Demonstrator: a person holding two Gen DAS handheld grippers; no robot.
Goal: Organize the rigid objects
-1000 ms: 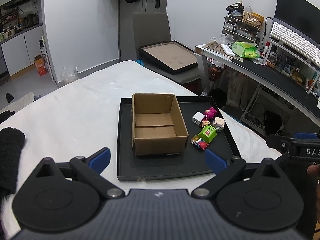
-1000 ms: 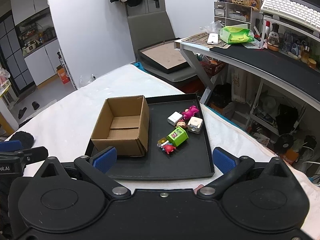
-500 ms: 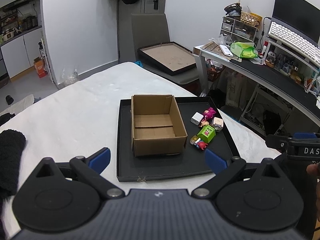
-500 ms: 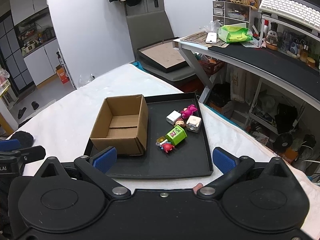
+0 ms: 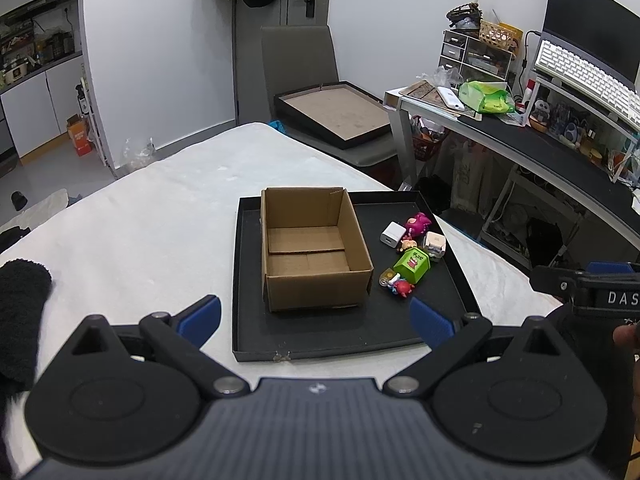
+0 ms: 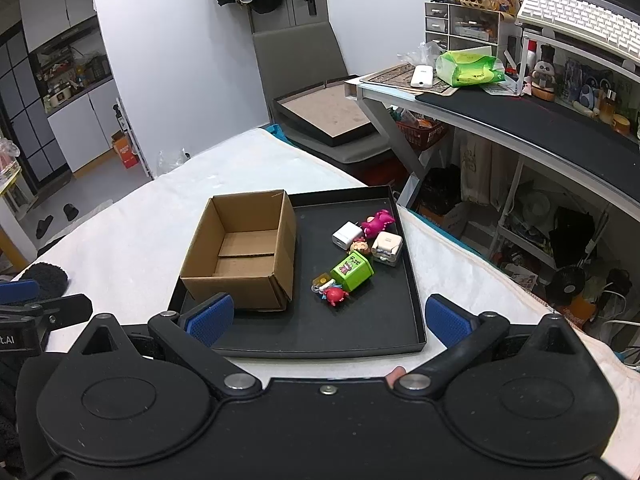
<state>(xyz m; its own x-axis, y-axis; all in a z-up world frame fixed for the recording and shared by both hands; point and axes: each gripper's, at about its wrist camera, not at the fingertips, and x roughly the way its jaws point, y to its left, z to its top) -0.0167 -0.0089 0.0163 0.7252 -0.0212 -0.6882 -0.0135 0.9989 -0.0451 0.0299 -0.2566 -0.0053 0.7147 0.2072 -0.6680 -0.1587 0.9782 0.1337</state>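
Small toys point(image 6: 356, 256) clustered on black tray point(image 6: 360, 332), right of empty cardboard box point(image 6: 244, 256) (figures too small to identify). Left gripper point(image 5: 316, 316) and right gripper point(image 6: 328, 316) wide apart, empty, short of the tray.

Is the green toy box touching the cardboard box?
Apart. The right wrist view shows bare black tray floor between the green toy box and the cardboard box.

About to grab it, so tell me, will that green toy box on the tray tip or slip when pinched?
The green toy box already lies tilted on its side, so tipping seems unlikely. Its flat, hard-looking faces should grip well. It may nudge the red figure beside it.
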